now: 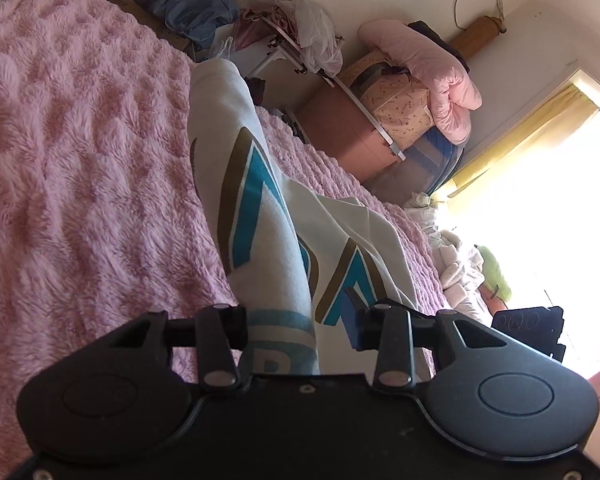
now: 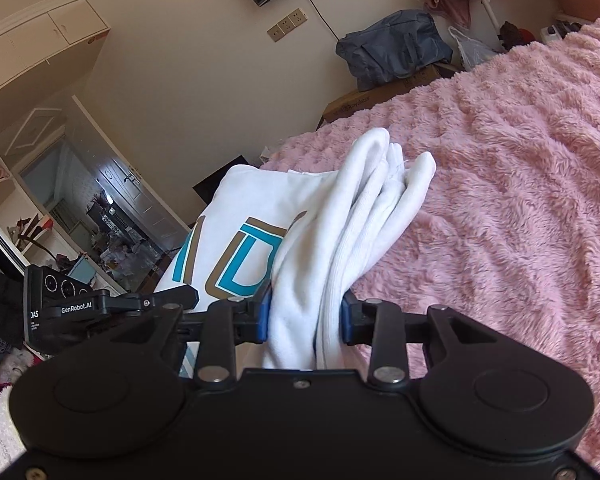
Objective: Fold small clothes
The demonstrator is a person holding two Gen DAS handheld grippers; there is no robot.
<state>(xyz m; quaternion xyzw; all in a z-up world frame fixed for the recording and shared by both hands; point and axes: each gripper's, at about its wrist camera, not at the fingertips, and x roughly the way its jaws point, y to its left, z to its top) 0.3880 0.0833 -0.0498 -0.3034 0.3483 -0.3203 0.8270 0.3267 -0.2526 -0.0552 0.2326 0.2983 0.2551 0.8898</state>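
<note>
The white cotton garment with teal and gold block lettering point(image 1: 260, 216) runs up the middle of the left wrist view, from the bottom centre toward the upper middle, lifted above the fluffy pink bedspread point(image 1: 80, 140) that fills the left of the frame. Its near end passes between the fingers of the left hand-held gripper point(image 1: 296, 320); the jaws stand partly apart with bunched cloth clamped between them, the blue pad on the right finger pressing the fabric.

In the right wrist view the same garment point(image 2: 340, 232) rises from the bottom centre, thick white folds heaped on the right and the printed panel spreading to the left. The right hand-held gripper point(image 2: 304, 316) has its blue-padded fingers closed onto that thick bundle, held partway open by the cloth. The left gripper's black body shows at the lower left of this frame. The bedspread point(image 2: 500, 200) covers the right half.

Beyond the bed, a grey-blue bag point(image 2: 392, 48) rests on a cardboard box point(image 2: 372, 100) by the wall, upper right.
</note>
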